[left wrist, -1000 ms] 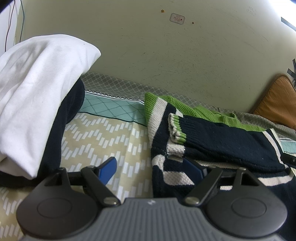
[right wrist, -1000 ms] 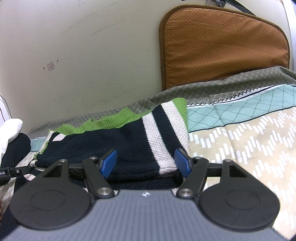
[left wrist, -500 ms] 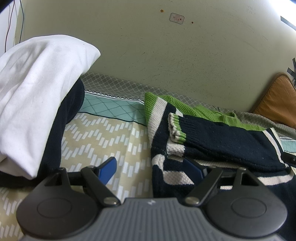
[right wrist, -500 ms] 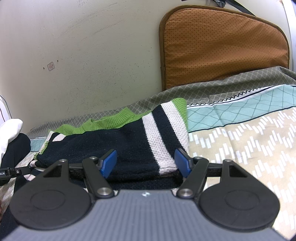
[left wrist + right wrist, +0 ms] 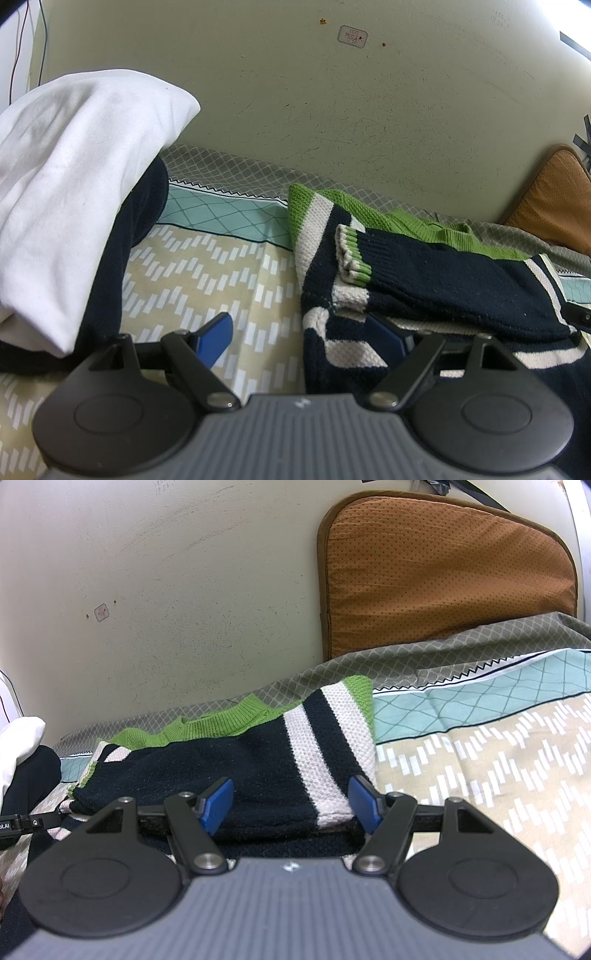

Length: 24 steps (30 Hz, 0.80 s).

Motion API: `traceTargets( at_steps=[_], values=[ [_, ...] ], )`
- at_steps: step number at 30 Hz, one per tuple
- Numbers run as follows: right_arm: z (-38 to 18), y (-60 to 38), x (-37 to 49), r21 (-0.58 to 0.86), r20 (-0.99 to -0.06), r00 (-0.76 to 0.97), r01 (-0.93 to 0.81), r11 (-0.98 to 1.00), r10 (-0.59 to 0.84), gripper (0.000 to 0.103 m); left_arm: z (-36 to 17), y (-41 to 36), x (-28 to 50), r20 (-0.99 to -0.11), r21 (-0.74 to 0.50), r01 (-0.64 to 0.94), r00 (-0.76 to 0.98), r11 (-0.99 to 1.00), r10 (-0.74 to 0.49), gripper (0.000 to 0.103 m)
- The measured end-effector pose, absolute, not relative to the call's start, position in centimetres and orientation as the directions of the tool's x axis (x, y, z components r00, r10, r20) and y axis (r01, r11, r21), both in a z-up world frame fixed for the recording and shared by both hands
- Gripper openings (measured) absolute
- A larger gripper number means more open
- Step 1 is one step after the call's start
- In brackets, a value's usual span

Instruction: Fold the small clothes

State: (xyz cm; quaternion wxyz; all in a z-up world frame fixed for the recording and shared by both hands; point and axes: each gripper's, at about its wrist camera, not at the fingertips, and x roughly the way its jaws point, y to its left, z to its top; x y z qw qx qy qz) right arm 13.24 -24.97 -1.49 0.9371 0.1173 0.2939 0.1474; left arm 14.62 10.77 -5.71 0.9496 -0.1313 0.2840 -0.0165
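Note:
A small knit sweater (image 5: 443, 280), navy with cream stripes and green trim, lies partly folded on the patterned bedsheet (image 5: 207, 273); a sleeve with a green cuff (image 5: 351, 258) is laid across its body. My left gripper (image 5: 299, 332) is open at the sweater's left edge, its right finger tucked under a fold. My right gripper (image 5: 291, 801) is open, its blue pads straddling the sweater (image 5: 258, 768) at its right edge, low over the fabric.
A stack of white over dark folded clothes (image 5: 74, 184) sits left of the sweater. An orange cushion (image 5: 443, 576) leans on the wall (image 5: 184, 572) behind the bed. Open sheet lies to the right (image 5: 498, 760).

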Motion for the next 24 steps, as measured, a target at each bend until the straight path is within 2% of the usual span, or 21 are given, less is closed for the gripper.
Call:
traceTargets(
  at_steps=[5,9,10,14,16,20,24],
  values=[
    [-1.4,-25.0,13.2,0.305,-0.515,0.785,-0.208,0.929,0.345,0.071,-5.7,10.7,14.6,-0.535,-0.258,-0.043,0.838,0.965,-0.106,0.081],
    [-0.7,-25.5,11.6,0.322,-0.409,0.819,-0.282,0.904,0.402,0.071,-5.7,10.7,14.7,-0.535,-0.256,-0.042,0.838,0.966,-0.105,0.081],
    [-0.7,-25.5,11.6,0.317,-0.413,0.818,-0.284,0.905,0.401,0.071,-5.7,10.7,14.6,-0.535,-0.256,-0.042,0.838,0.966,-0.105,0.081],
    [-1.4,-24.9,13.4,0.296,-0.531,0.775,-0.210,0.932,0.343,0.071,-5.7,10.8,14.6,-0.535,-0.254,-0.040,0.838,0.966,-0.105,0.081],
    [-1.3,-25.1,13.3,0.301,-0.520,0.781,-0.212,0.930,0.346,0.071,-5.7,10.8,14.5,-0.534,-0.256,-0.040,0.839,0.966,-0.106,0.081],
    [-0.9,-26.2,12.1,0.344,-0.434,0.826,-0.217,0.914,0.359,0.071,-5.4,11.2,14.0,-0.502,-0.288,-0.025,0.855,0.957,-0.129,0.082],
    [-0.9,-28.2,14.3,0.440,-0.464,0.818,-0.119,0.890,0.339,0.071,-5.1,11.1,13.5,-0.472,-0.304,0.010,0.867,0.952,-0.160,0.082]
  ],
)
